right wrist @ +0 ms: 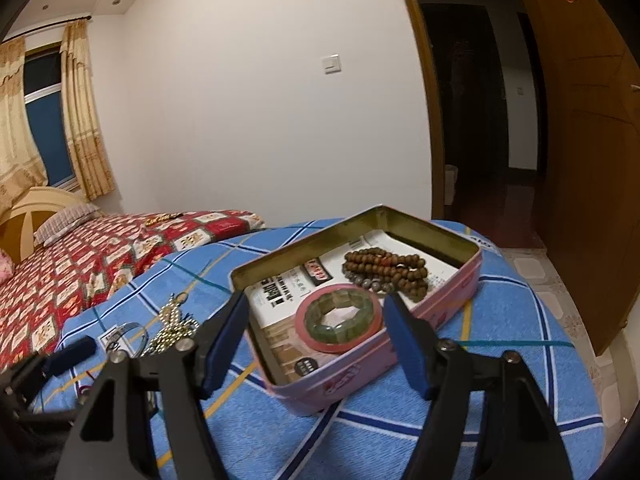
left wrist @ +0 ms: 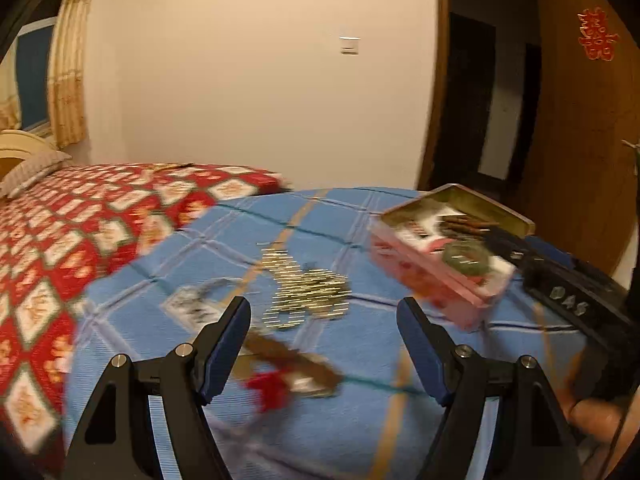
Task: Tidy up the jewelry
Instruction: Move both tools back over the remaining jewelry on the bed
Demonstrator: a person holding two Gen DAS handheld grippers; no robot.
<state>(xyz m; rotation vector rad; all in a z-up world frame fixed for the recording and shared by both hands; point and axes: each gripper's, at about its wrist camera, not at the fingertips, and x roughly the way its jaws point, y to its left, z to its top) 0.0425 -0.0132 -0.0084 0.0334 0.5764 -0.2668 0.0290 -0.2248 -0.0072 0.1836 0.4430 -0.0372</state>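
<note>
Both tongs, left (left wrist: pixel 323 314) and right (right wrist: pixel 316 310), gape empty. A green stone bracelet (right wrist: pixel 338 317) lies inside the pink metal tin (right wrist: pixel 436 308). A gold bead chain (left wrist: pixel 308 294) rests on the blue checked cloth (right wrist: pixel 500 360).

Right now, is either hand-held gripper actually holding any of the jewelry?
No. The left hand-held gripper is open above the blue cloth; the right hand-held gripper is open before the pink tin, touching nothing.

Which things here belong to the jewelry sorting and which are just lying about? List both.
Part of the job:
pink tin
green bangle in the tin
brown bead strand in the tin
gold bead chain on the blue cloth
silver bangle on the blue cloth
red-tasselled piece on the blue cloth

Just lying about:
pillow
curtains
light switch
</note>
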